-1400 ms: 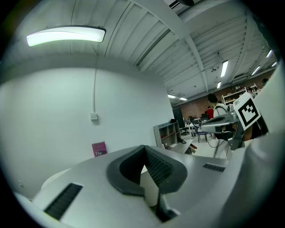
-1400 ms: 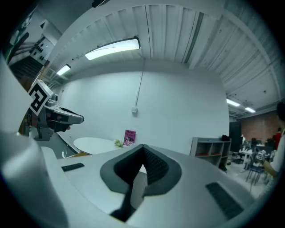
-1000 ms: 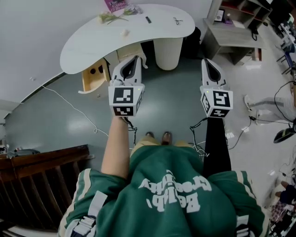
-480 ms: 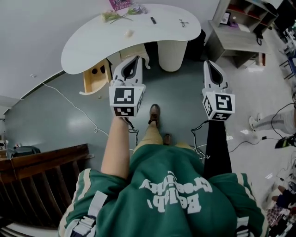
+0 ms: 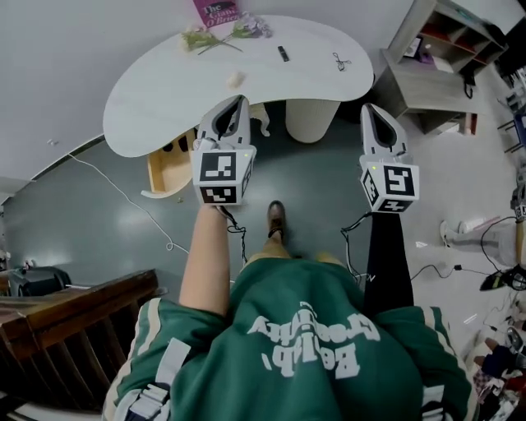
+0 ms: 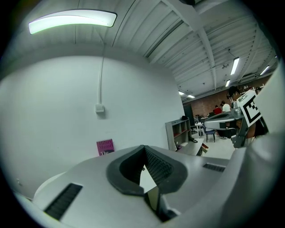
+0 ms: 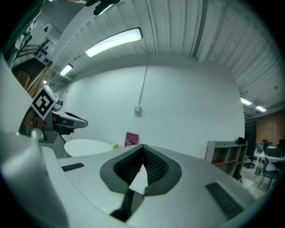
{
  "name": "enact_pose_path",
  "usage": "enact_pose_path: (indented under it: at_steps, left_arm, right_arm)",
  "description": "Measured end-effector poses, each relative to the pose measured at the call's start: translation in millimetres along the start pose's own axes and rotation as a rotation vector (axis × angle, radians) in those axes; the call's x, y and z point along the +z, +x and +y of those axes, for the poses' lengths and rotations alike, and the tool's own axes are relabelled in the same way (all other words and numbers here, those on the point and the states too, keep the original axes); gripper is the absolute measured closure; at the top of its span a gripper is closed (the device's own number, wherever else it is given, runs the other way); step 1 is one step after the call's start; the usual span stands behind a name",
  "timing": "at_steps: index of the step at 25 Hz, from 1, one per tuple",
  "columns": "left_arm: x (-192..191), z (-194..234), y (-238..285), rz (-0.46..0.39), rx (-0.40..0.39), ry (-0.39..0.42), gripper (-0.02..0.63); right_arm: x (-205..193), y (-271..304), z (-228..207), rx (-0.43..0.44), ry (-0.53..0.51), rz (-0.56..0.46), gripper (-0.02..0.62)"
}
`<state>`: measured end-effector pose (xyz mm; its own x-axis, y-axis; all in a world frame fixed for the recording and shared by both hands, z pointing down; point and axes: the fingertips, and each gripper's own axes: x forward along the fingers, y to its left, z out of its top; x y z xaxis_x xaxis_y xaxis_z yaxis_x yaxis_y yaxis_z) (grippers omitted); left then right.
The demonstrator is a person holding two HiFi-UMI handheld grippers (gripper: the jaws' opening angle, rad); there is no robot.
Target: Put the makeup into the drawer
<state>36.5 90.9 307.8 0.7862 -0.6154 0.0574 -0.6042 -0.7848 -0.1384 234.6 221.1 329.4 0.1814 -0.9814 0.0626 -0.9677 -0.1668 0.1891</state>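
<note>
A white curved table point(image 5: 173, 94) stands ahead in the head view. On it lie a small dark makeup stick point(image 5: 283, 53), a thin wiry tool point(image 5: 341, 61) and a small cream piece point(image 5: 234, 78). A wooden drawer unit point(image 5: 167, 156) sits under the table's left part; whether a drawer is open I cannot tell. My left gripper point(image 5: 238, 100) and right gripper point(image 5: 367, 108) are held level, short of the table. Both are shut and empty, their tips meeting in the left gripper view point(image 6: 143, 147) and in the right gripper view point(image 7: 142, 146).
A pink book point(image 5: 217, 10) and a flower sprig point(image 5: 222, 34) lie at the table's far edge by the wall. A white round pedestal point(image 5: 312, 123) holds the table up. A grey shelf unit point(image 5: 427, 74) stands right. A dark wooden rail point(image 5: 74, 321) is at lower left.
The person has stepped toward the table, one foot now forward. The table has come nearer in the head view, and both shut grippers have travelled with the person.
</note>
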Motion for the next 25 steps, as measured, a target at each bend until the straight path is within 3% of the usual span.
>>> enact_pose_path:
  at_steps: [11,25]
  left_arm:
    - [-1,102,84,-0.009,0.020,0.013,0.591]
    - [-33,157,144,0.055,0.087,-0.001,0.591]
  right_arm:
    - [21,126,14,0.009,-0.010,-0.012,0.586]
    - [16,229,13,0.093,-0.023,-0.008,0.586]
